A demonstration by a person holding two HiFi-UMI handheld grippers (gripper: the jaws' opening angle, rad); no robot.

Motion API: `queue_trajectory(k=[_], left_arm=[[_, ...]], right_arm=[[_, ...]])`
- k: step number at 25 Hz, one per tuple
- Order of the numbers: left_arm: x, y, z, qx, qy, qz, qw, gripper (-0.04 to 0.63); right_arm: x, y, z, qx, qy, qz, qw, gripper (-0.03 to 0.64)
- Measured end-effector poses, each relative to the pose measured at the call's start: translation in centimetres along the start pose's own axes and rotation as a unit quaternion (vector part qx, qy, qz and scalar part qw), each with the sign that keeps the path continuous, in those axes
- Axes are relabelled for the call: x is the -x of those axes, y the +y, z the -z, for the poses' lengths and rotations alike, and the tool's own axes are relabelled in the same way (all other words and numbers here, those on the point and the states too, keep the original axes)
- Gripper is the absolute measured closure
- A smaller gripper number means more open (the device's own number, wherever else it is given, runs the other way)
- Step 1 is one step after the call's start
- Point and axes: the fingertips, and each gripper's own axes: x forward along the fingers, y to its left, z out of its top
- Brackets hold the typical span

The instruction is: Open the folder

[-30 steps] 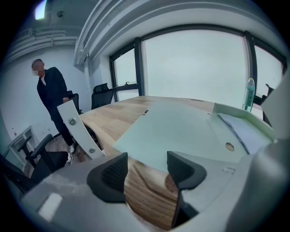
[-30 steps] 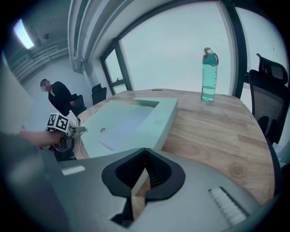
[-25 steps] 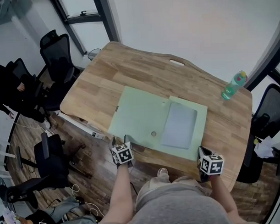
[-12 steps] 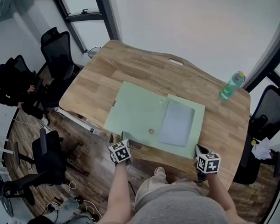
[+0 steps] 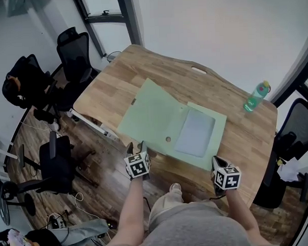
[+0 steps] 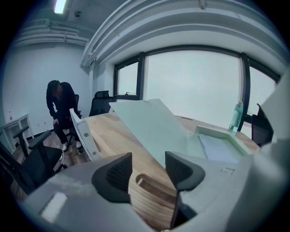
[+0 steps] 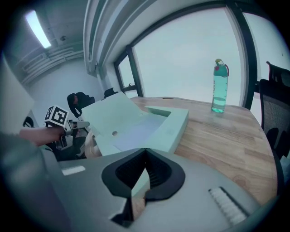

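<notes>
The pale green box folder (image 5: 217,125) lies open on the wooden table (image 5: 142,70), with a grey sheet (image 5: 195,132) in its tray. Its lid (image 5: 148,115) is spread to the left and, in the left gripper view, the lid (image 6: 154,127) slopes up off the table. My left gripper (image 5: 136,145) hovers just off the lid's near corner. Its jaws are apart and closing, and only the table edge shows between them (image 6: 148,170). My right gripper (image 5: 214,160) is at the folder's near right corner. Its jaws (image 7: 146,154) meet at the tips, with a pale green sliver of the folder (image 7: 174,124) between them.
A green water bottle (image 5: 257,95) stands at the table's far right. Black office chairs (image 5: 75,47) stand to the left of the table, and a person in dark clothes (image 6: 59,108) is bent over there. Another chair (image 5: 295,125) is on the right.
The lid, flat on the table a second ago, now tilts up on its left side. My left gripper has risen, and its jaws have narrowed slightly. The right gripper stays at the folder's corner.
</notes>
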Motion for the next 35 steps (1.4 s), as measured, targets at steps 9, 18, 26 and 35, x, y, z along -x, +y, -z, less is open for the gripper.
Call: queue_trajectory(k=[9,18,26,35], left_arm=[[7.5,-6.9,0.3,0.006,-0.035,0.05,0.9981,0.459],[15.5,-12.6,1.7,0.006,-0.062,0.086,0.9944,0.555],[21.4,-16.1,3.8,0.023,-0.077,0.103,0.9914,0.591],[27.5,-20.0,6.5,0.018,-0.089,0.133,0.987,0.591]], right_arm=[[4.4,4.2,-2.2,0.026,-0.061,-0.066,0.996,0.614],[10.2,6.6,-1.9,0.052,-0.102,-0.114,0.987,0.614],[15.6,8.1,-0.7,0.075,-0.138,-0.127,0.979,0.614],[21.5,7.9,2.1,0.054,-0.169,-0.125,0.976,0.614]])
